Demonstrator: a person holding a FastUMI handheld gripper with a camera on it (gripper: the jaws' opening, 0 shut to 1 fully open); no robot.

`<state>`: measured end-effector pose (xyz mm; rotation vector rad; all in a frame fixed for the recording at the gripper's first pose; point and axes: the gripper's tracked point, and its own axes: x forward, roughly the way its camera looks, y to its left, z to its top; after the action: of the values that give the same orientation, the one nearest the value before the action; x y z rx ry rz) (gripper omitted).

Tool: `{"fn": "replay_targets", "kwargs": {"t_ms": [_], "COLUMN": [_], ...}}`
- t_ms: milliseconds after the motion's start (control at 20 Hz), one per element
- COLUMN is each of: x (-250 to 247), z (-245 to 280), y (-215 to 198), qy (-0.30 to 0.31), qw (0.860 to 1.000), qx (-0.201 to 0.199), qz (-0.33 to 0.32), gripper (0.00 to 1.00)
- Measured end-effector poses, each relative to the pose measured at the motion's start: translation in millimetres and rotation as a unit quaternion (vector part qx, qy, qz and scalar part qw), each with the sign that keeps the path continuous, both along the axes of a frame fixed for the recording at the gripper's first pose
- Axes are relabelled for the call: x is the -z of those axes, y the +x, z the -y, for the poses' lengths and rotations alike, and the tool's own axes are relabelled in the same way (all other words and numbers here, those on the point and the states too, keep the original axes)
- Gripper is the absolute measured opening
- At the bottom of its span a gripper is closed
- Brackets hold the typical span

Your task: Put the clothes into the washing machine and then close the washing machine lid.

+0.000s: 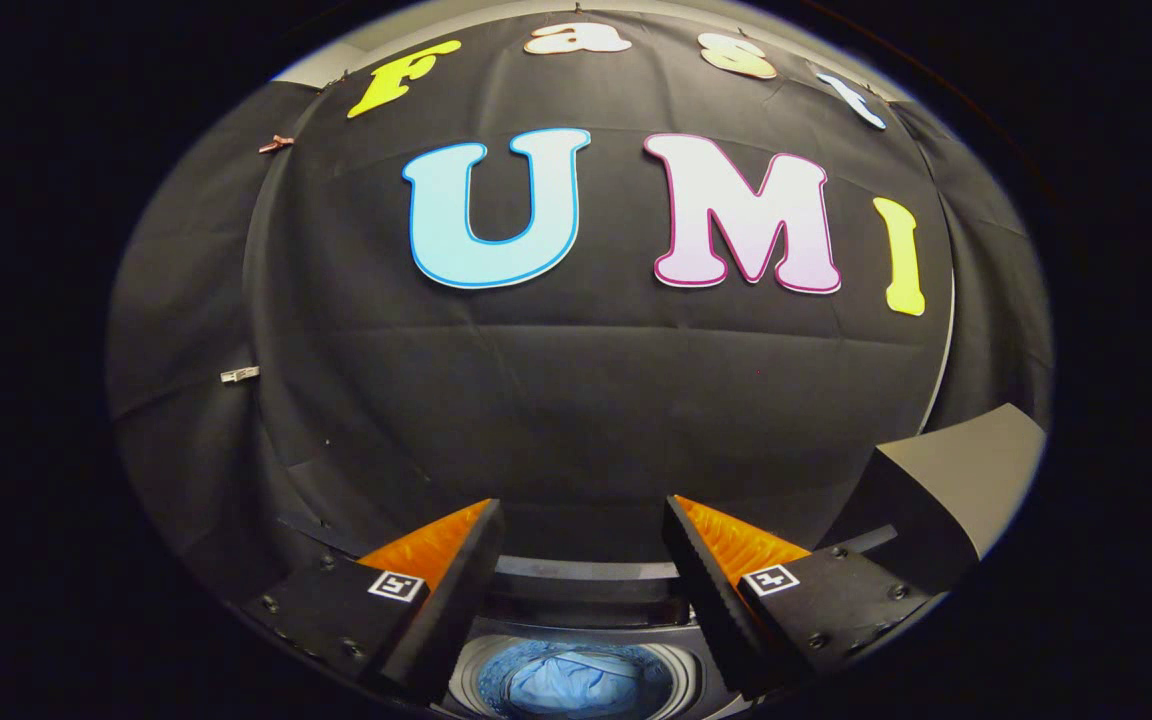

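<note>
2 fingers of the gripper (576, 585) are held apart, empty, above the washing machine (576, 590) holding blue clothes (571, 682); the raised lid (946, 490) could be struck sideways if approached carelessly

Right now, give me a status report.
Fingers open, holding nothing, above the washer. Blue clothes in the drum. Lid up, off to one side. Nothing in the way.

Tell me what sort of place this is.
Likely a staged laundry booth, not a home: a black cloth wall behind a top-loading washing machine, its lid raised, blue clothes in the drum below the open gripper.
</note>
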<state>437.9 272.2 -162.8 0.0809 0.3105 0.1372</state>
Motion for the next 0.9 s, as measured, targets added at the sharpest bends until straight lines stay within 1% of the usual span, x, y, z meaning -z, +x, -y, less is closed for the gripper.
{"fn": "replay_targets", "kwargs": {"t_ms": [200, 450, 650, 750, 900], "x": [8, 25, 59, 69, 69], "z": [2, 2, -8, -13, -13], "y": [-24, -51, -70, -81, -95], "qy": [0.005, -0.006, -0.033, -0.026, -0.016], "qw": [1.000, 1.000, 0.998, 0.998, 0.998], "qx": [0.001, 0.001, -0.019, -0.028, -0.027], "qz": [-0.003, -0.013, -0.043, -0.055, -0.050], "gripper": [0.99, 0.99, 0.99, 0.99, 0.99]}}
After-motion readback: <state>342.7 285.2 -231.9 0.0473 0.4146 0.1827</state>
